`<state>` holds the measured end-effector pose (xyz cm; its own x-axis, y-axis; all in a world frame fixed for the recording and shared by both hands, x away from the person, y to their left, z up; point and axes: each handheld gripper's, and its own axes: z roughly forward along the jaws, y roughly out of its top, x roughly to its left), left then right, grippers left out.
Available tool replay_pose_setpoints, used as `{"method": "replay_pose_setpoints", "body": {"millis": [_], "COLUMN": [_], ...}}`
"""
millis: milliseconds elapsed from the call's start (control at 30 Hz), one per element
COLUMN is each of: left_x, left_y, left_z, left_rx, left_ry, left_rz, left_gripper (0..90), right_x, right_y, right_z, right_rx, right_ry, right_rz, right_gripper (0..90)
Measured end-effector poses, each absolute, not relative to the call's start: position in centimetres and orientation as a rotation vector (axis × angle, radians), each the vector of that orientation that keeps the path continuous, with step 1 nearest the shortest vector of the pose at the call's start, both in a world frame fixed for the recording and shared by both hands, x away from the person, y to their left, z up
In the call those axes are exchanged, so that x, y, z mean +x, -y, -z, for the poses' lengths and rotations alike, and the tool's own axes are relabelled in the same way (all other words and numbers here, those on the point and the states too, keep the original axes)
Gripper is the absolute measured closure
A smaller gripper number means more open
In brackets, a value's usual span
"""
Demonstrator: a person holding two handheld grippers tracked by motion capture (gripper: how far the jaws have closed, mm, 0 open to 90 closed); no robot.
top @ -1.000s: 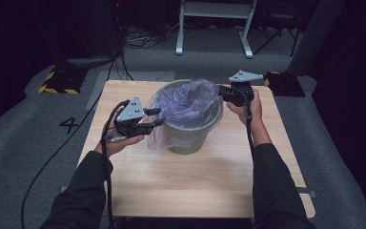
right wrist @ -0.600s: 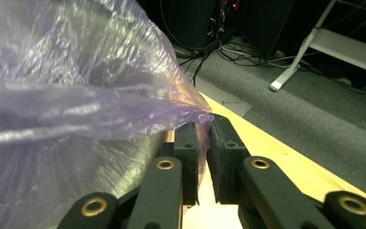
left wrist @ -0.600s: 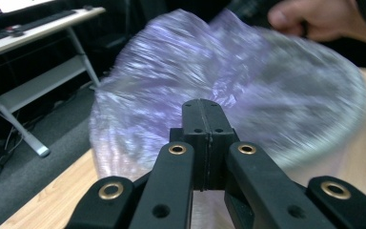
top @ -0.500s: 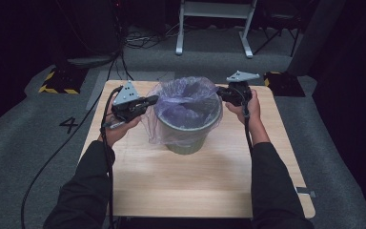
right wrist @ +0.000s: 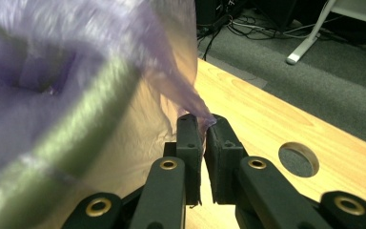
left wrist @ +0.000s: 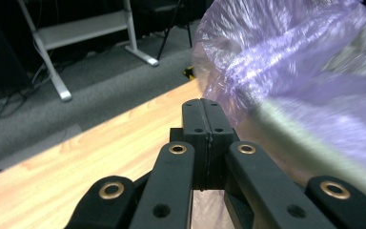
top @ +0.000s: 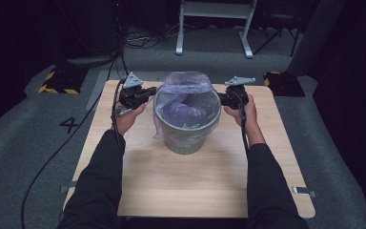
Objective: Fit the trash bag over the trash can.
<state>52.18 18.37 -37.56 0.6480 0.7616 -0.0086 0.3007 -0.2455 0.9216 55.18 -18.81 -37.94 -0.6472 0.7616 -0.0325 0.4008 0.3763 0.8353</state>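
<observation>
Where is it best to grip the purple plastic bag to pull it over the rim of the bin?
Probably the loose film of the purple plastic bag standing above the rim of the bin, pinched from outside on opposite sides. The right gripper already pinches such a fold; the left gripper is shut at the film's edge.

Table [top: 171,191]: light wood-grain top, resting on grey carpet [top: 33,157]. A round hole [right wrist: 299,160] is cut through the top near one edge. A metal bracket [top: 304,192] projects from the near right side. White frame legs [top: 214,28] stand on the floor beyond the far edge, with loose cables [top: 143,40] lying near them. A yellow-and-black striped block [top: 57,81] sits off the far left corner. The number 4 [top: 70,125] is marked on the carpet at left.
</observation>
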Motion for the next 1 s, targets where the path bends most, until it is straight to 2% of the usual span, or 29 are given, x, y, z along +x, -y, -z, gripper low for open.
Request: {"method": "replay_pose_setpoints", "body": {"millis": [467,833,1000], "left_x": [53.1,53.0,52.5], "left_y": [-17.5,-16.5,-17.3], "left_z": [41.5,44.2,44.9], "left_rx": [1.864,2.001,1.986], "left_ry": [-0.922,-0.916,-0.922], "left_rz": [-0.354,-0.279,-0.266], "left_gripper": [90.0,90.0,90.0], "right_x": [54.6,54.3,54.1], "right_y": [18.8,18.8,19.2], "right_z": [40.3,40.6,41.1], "right_rx": [1.056,1.082,1.094], "right_ry": [-2.254,-2.2,-2.201], "right_rz": [-1.3,-1.284,-1.284], "right_gripper": [85.1,80.6,81.3]}}
